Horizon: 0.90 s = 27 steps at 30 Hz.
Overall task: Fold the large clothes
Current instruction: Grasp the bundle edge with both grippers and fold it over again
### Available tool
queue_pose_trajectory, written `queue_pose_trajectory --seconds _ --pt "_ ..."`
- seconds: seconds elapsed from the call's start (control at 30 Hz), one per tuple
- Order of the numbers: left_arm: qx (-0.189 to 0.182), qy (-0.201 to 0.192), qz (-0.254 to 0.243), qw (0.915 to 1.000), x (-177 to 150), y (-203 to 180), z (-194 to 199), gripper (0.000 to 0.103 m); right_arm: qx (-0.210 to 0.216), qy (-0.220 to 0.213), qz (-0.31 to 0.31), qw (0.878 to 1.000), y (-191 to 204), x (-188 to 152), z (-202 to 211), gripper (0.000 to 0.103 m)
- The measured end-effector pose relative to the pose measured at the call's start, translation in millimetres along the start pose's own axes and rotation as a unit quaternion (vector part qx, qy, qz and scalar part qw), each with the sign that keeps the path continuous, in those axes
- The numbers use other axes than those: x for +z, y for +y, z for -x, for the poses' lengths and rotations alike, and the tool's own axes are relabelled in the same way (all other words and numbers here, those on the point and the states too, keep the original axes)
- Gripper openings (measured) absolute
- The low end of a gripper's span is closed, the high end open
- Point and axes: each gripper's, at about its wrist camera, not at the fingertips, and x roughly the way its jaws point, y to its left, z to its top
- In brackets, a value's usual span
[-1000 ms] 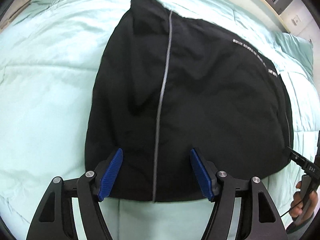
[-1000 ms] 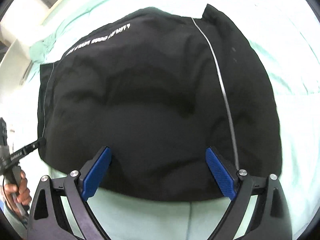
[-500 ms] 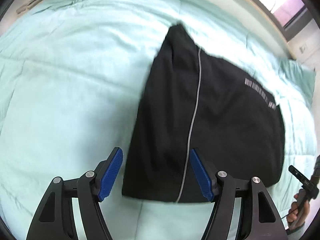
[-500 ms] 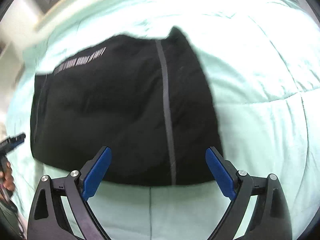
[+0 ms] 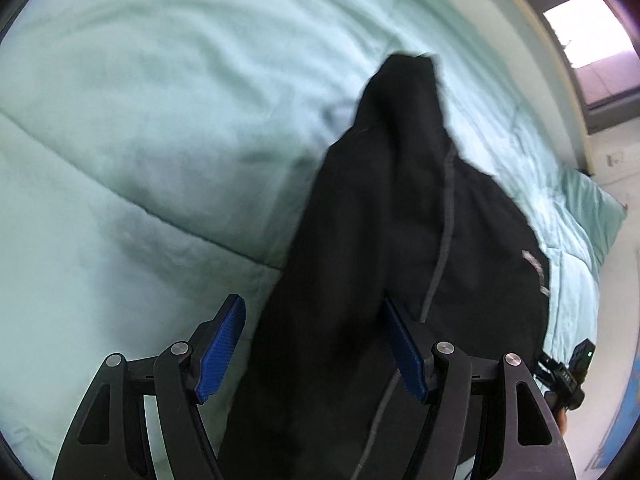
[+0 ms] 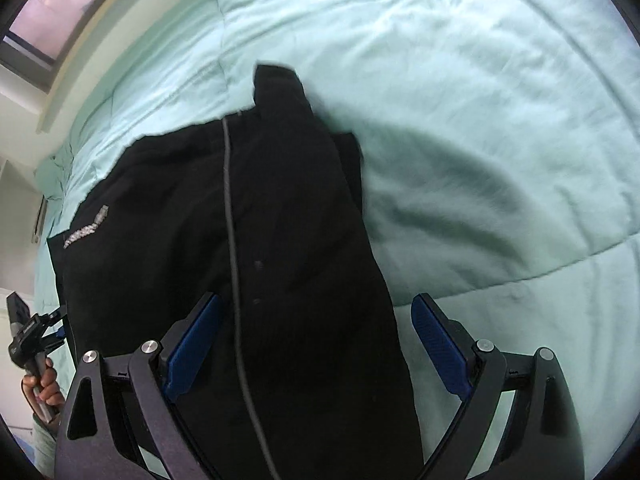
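Note:
A large black garment (image 5: 380,240) with a thin grey stripe (image 5: 442,240) lies on a mint-green quilt (image 5: 140,140). My left gripper (image 5: 312,302) hangs open just over its near edge. The cloth runs between and under the blue pads (image 5: 222,344), which do not press on it. In the right wrist view the same garment (image 6: 280,220) fills the lower middle, with white lettering (image 6: 86,232) at its left side. My right gripper (image 6: 316,298) is open above the striped side, and its right pad (image 6: 438,348) stands over bare quilt.
The quilt (image 6: 480,120) spreads wide on the side away from the lettering. A green pillow (image 5: 592,208) lies at the far corner below a window (image 5: 592,40). A hand (image 6: 42,386) holding the other tool shows at the left edge of the right wrist view.
Both grippers have slid sideways along the near hem to the striped side of the garment and rolled. The garment now looks closer and slanted in both views. Both jaws stay open.

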Motion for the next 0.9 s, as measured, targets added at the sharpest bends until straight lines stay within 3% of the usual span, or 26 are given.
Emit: queue_pose_trajectory --seconds 0.17,0.43,0.47,0.5,0.53,0.6,0.7,0.8,0.9 --pt "-0.047 0.011 0.015 0.9987 0.2 11.9 -12.9 0.076 0.05 0.033 -0.003 0.998 -3.3 -1.5 -23.0 0.096" --pt "-0.158 0.029 0.062 0.9851 0.7 38.2 -22.2 0.076 0.101 0.041 -0.033 0.993 -6.7 4.6 -40.3 0.097" --pt "-0.187 0.03 0.06 0.9799 -1.0 34.8 -21.1 0.076 0.104 0.041 -0.034 0.993 -6.7 4.4 -40.9 0.098" --pt "-0.241 0.03 0.062 0.9682 -3.8 30.3 -19.1 0.076 0.106 0.043 -0.036 0.993 -5.7 4.6 -41.8 0.098" --pt "-0.265 0.025 0.064 0.9619 -6.1 26.7 -16.7 0.076 0.109 0.046 -0.039 0.992 -5.1 4.4 -42.8 0.098" --pt "-0.256 0.022 0.048 0.9651 -7.8 25.7 -11.1 0.076 0.124 0.053 -0.04 0.99 -2.9 3.5 -42.6 0.097" --pt "-0.247 0.048 0.05 0.9665 -4.3 25.2 -23.3 0.076 0.127 0.057 0.002 0.99 10.3 1.0 -38.0 0.097" --pt "-0.207 0.082 0.032 0.9743 2.2 14.8 -46.7 0.076 0.116 0.072 0.021 0.99 16.6 0.5 -43.9 0.098" --pt "-0.234 0.094 0.036 0.9669 5.5 7.5 -65.5 0.076 0.143 0.081 0.0 0.986 8.7 2.0 -54.9 0.103"
